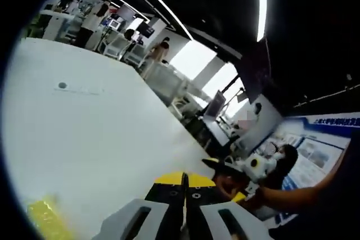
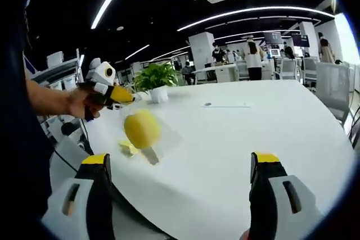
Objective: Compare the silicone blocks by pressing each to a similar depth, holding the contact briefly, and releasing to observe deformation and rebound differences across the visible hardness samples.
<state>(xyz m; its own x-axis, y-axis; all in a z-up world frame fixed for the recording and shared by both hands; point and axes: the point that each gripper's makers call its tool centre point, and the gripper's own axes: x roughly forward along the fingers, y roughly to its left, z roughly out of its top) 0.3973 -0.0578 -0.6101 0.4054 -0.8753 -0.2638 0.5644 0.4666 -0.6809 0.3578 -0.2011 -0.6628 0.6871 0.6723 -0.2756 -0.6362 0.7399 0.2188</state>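
Right hand-held gripper (image 2: pixel 180 172): nearest the lens in the right gripper view; yellow-tipped jaws spread wide, nothing between them.
Left hand-held gripper (image 1: pixel 184 181): jaws pressed together in the left gripper view, yellow tips touching, nothing visibly pinched; also seen at upper left of the right gripper view, held in a person's hand (image 2: pixel 79 103) above the bench edge.
Bench (image 2: pixel 253 133): white, broad, with a small dark dot and faint markings toward the far side.
Silicone block (image 2: pixel 142 128): yellow, rounded, blurred; above the bench near its left edge, just below the left hand-held gripper's tip; contact with the bench cannot be told.
Yellow piece (image 2: pixel 128 148): small, flat on the bench beside the block.
Yellow object (image 1: pixel 45 217): blurred, on the bench at lower left of the left gripper view.
Potted plant (image 2: pixel 156 79): green leaves, white pot, at the far bench edge.
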